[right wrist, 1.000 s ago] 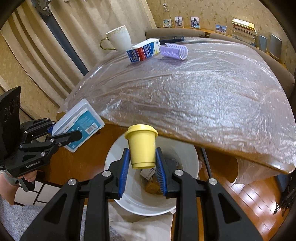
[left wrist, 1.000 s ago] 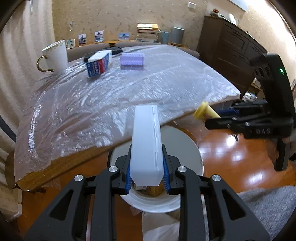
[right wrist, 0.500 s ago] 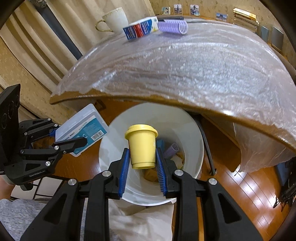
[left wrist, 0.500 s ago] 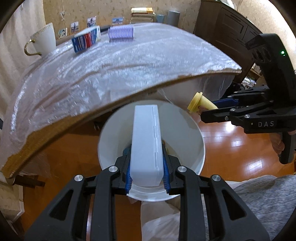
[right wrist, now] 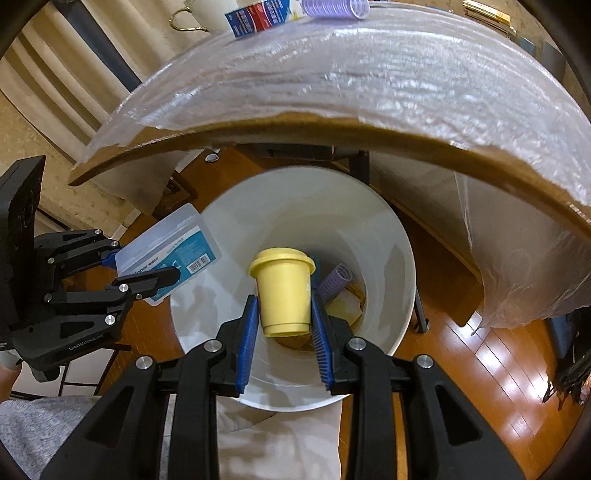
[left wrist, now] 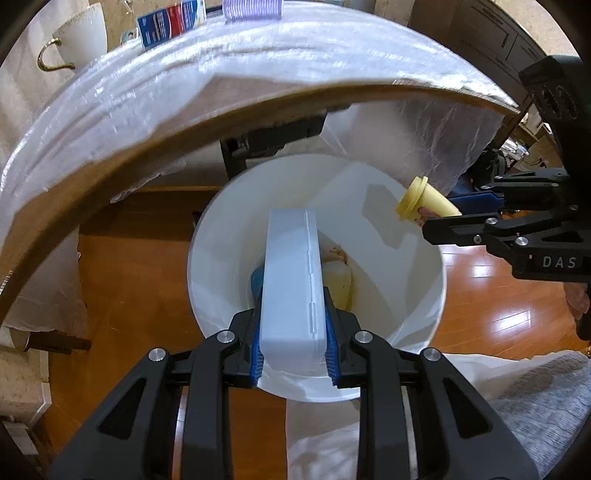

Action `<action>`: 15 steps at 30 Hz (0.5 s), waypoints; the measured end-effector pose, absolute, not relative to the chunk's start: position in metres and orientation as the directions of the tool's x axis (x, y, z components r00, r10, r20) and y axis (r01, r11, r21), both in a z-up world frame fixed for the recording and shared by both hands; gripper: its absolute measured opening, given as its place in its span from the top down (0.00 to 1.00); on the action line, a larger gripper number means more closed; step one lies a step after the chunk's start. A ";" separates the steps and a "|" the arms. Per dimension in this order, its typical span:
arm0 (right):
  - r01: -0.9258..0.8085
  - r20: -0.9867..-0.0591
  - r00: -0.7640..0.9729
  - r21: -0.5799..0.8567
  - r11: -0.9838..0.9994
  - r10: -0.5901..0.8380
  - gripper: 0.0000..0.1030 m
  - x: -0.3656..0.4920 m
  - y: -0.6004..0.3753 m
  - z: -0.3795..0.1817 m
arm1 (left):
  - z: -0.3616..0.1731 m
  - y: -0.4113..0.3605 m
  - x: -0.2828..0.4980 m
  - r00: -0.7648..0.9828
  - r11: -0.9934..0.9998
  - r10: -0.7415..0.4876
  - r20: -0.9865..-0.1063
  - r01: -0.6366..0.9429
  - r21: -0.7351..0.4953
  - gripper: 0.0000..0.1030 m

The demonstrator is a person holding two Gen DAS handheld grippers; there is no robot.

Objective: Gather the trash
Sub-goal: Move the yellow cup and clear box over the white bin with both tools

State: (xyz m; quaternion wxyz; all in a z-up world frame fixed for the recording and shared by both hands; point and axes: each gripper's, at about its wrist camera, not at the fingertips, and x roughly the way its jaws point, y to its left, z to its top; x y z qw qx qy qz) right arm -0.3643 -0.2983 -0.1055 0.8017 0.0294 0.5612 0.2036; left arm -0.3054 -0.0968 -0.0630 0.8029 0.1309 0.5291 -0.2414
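Our left gripper squeezes a flat white plastic box tight between its blue pads. Our right gripper squeezes a small yellow cup the same way, with the cup's lid on top and pointing away from us. Both grippers point steeply down.

Right under them sits the white bin, standing on the wood floor just in front of the table. The box hangs over the near left part of the bin's mouth. The cup hangs over the middle. Down in the bin we see trash that is already there: a purple curler, something blue, and some yellowish bits we cannot make out well.

A moment ago we were higher up. We could look across the table top, and the bin was small and half hidden under the table edge. Now both hands have come down. The bin fills the middle of each view, and the table edge is above us like a roof.

That means we are almost done with these two things. We think the next step is to let go, so the box and the cup drop in.

Far away on the table, a blue and red carton, a second purple curler and a white mug are left. The carton and curler may be the next trash to get.
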 end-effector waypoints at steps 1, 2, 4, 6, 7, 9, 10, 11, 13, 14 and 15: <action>-0.290 -0.889 0.283 0.279 0.916 0.360 0.72 -0.363 -0.297 -0.109 | -0.066 -0.097 -0.304 0.321 0.850 -0.244 -0.915 0.524 -0.043 0.73; -0.287 -0.891 0.280 0.278 0.917 0.358 0.72 -0.362 -0.296 -0.112 | -0.070 -0.097 -0.303 0.316 0.853 -0.237 -0.919 0.521 -0.041 0.73; -0.278 -0.896 0.272 0.276 0.920 0.351 0.72 -0.361 -0.295 -0.119 | -0.077 -0.097 -0.299 0.307 0.858 -0.226 -0.924 0.513 -0.039 0.73; -0.270 -0.899 0.267 0.276 0.922 0.347 0.72 -0.359 -0.293 -0.124 | -0.083 -0.097 -0.297 0.301 0.861 -0.215 -0.929 0.508 -0.035 0.73; -0.263 -0.902 0.262 0.276 0.925 0.343 0.72 -0.358 -0.293 -0.128 | -0.086 -0.098 -0.296 0.298 0.863 -0.207 -0.932 0.505 -0.030 0.73; -0.251 -0.905 0.256 0.276 0.928 0.339 0.72 -0.354 -0.293 -0.133 | -0.091 -0.097 -0.296 0.295 0.864 -0.193 -0.936 0.503 -0.020 0.73; -0.246 -0.907 0.253 0.276 0.929 0.337 0.72 -0.353 -0.292 -0.136 | -0.093 -0.094 -0.296 0.293 0.865 -0.186 -0.938 0.502 -0.015 0.73; -0.244 -0.908 0.251 0.275 0.930 0.335 0.72 -0.353 -0.291 -0.138 | -0.094 -0.093 -0.296 0.291 0.866 -0.183 -0.939 0.500 -0.014 0.73; -0.238 -0.912 0.244 0.274 0.932 0.330 0.72 -0.351 -0.291 -0.141 | -0.098 -0.092 -0.292 0.285 0.867 -0.177 -0.942 0.498 -0.012 0.73; -0.236 -0.913 0.241 0.275 0.932 0.330 0.72 -0.351 -0.290 -0.143 | -0.100 -0.094 -0.291 0.283 0.867 -0.174 -0.943 0.498 -0.010 0.73; -0.234 -0.914 0.237 0.275 0.933 0.329 0.72 -0.349 -0.290 -0.146 | -0.102 -0.095 -0.290 0.280 0.867 -0.169 -0.945 0.498 -0.008 0.73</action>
